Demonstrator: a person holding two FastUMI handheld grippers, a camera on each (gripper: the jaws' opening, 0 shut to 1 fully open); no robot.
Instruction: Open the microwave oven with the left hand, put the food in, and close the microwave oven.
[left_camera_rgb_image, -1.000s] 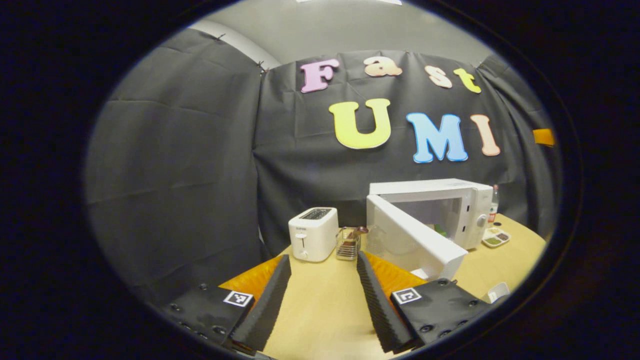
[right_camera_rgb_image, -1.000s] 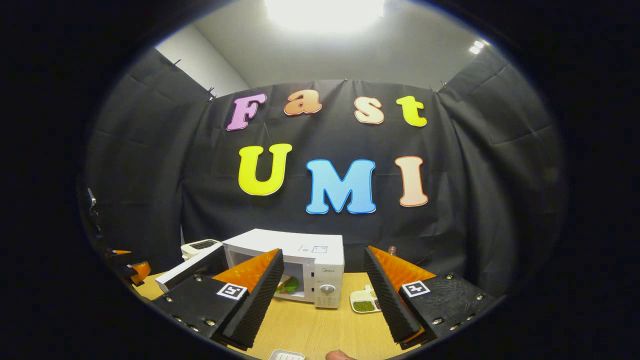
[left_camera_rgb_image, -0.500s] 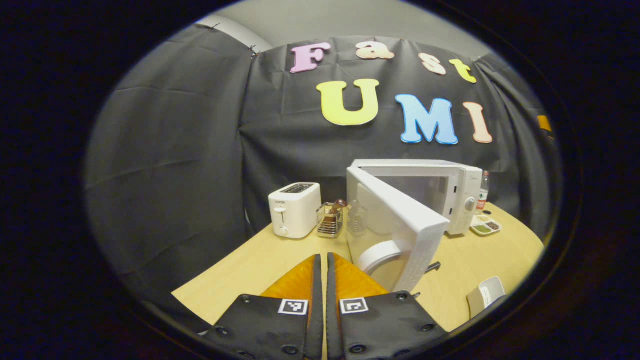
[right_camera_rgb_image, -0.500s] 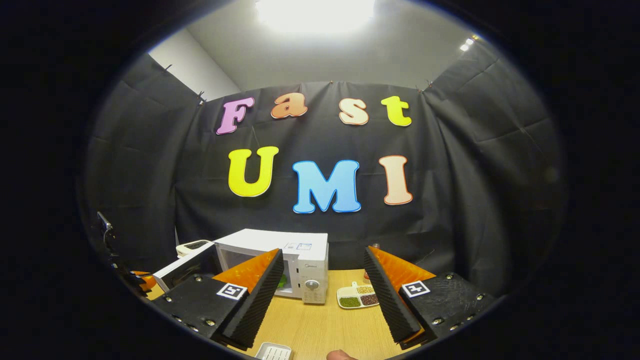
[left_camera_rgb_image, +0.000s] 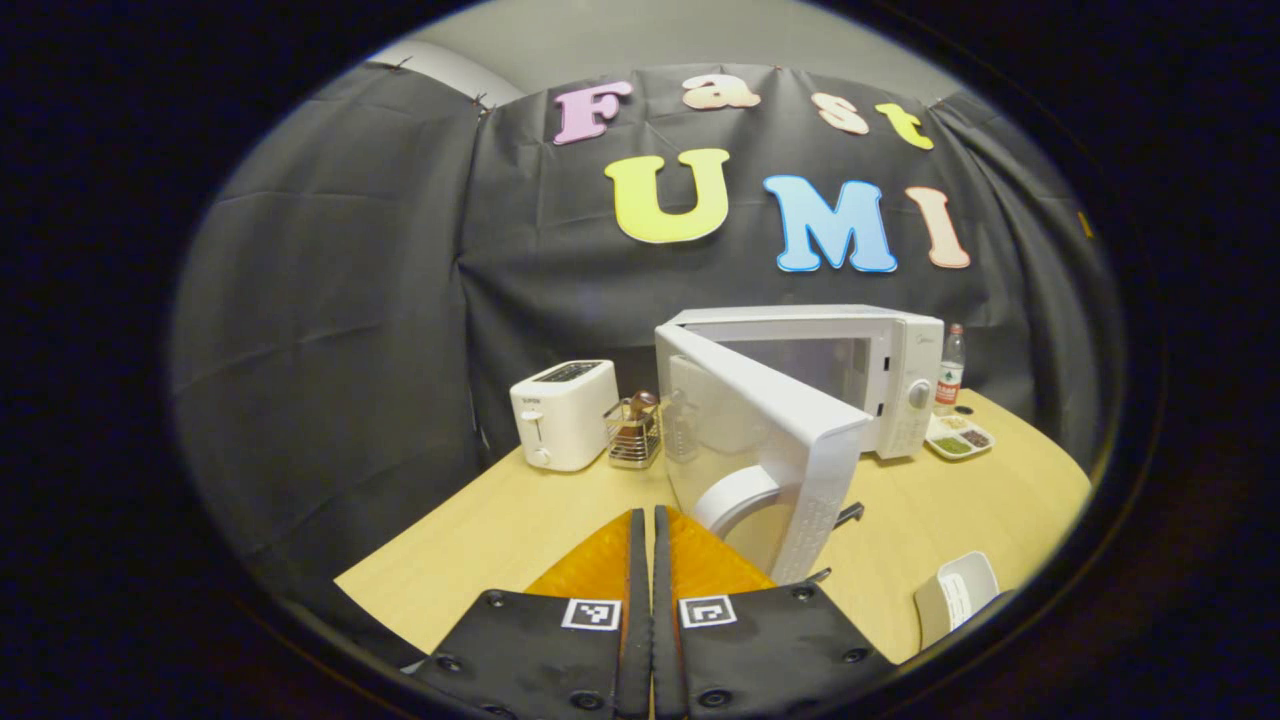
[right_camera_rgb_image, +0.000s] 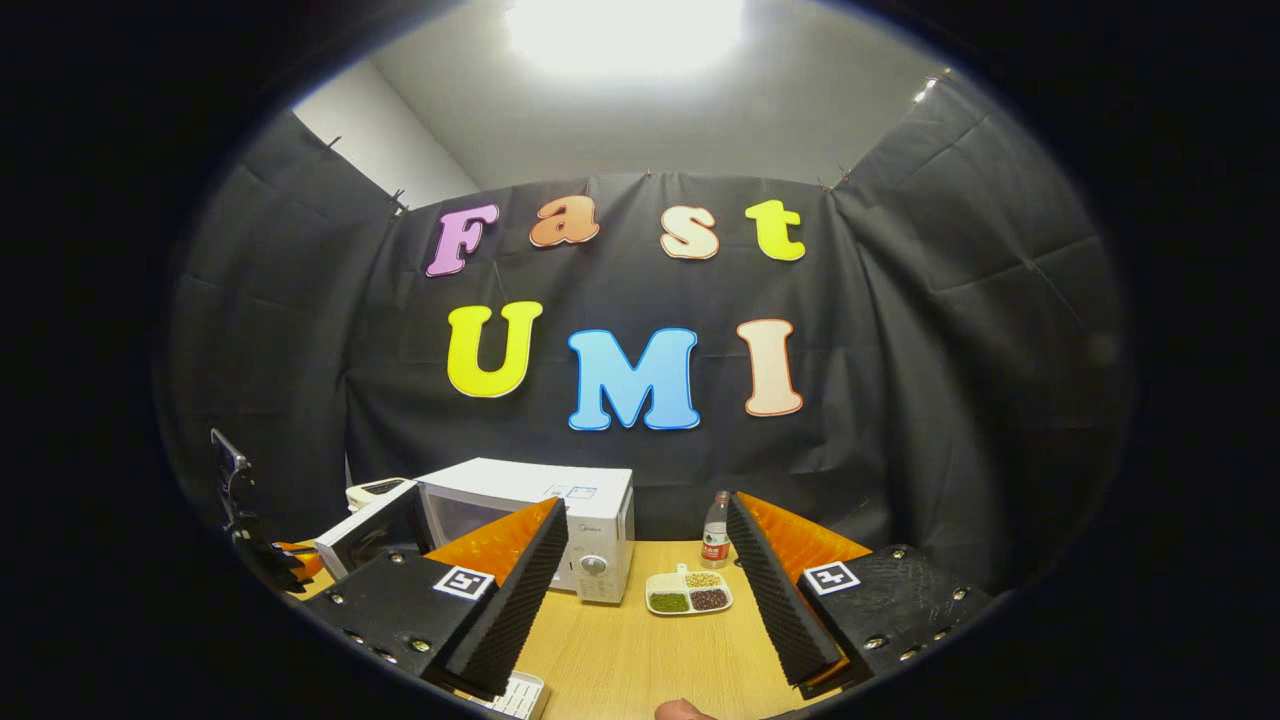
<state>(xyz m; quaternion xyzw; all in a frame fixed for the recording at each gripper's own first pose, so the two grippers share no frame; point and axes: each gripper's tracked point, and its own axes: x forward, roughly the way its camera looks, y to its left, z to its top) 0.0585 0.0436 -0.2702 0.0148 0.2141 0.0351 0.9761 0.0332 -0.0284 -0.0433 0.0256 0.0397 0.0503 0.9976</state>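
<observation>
The white microwave (left_camera_rgb_image: 900, 360) stands at the back of the wooden table with its door (left_camera_rgb_image: 760, 450) swung wide open toward me; the curved handle (left_camera_rgb_image: 735, 495) faces my left gripper. My left gripper (left_camera_rgb_image: 643, 515) is shut on nothing, low over the table just left of the door's free edge and apart from it. In the right gripper view the microwave (right_camera_rgb_image: 560, 490) sits at the lower left, its cavity hidden behind my left finger (right_camera_rgb_image: 520, 590). My right gripper (right_camera_rgb_image: 645, 510) is open and holds nothing, well back from the oven. No food is visible inside.
A white toaster (left_camera_rgb_image: 562, 412) and a wire rack (left_camera_rgb_image: 632, 432) stand left of the microwave. A divided dish of beans (right_camera_rgb_image: 688, 592) and a bottle (right_camera_rgb_image: 714, 540) sit to its right. A white tub (left_camera_rgb_image: 955, 595) and a ridged white tray (right_camera_rgb_image: 520, 695) lie near the table's front edge.
My left gripper's fingers closed together and it shifted to face the outer side of the open door. The right gripper drew back and swung right, so the microwave slid left in its view.
</observation>
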